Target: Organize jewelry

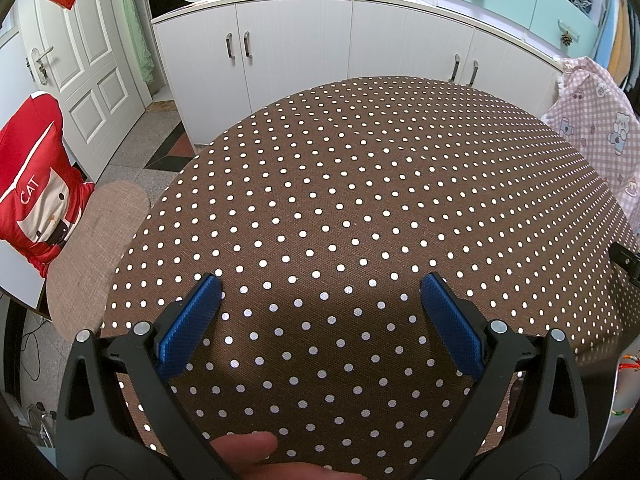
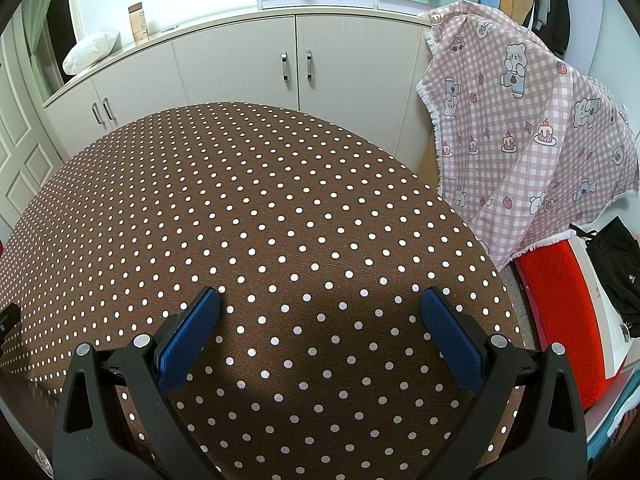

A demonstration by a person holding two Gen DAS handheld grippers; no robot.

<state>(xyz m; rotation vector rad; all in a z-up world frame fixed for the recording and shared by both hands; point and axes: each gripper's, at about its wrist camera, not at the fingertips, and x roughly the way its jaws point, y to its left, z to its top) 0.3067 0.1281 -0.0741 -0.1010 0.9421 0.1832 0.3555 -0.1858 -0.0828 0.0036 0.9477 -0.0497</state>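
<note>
The desk (image 1: 360,184), under a brown cloth with white polka dots, fills both wrist views, with white cabinets (image 2: 240,68) behind it and a pink checked cloth (image 2: 520,140) draped to the right. Above it the left claw (image 1: 320,286) and the right claw (image 2: 320,300) hang spread wide, gripping nothing. The only sign of jewelry is a few small coloured beaded strands (image 1: 626,384) at the left view's right edge, too small to identify.

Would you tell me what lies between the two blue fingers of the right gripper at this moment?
Nothing is held there: in the right wrist view the right gripper stands open, and between its fingers only the bare brown dotted tablecloth shows. No jewelry is visible.
</note>
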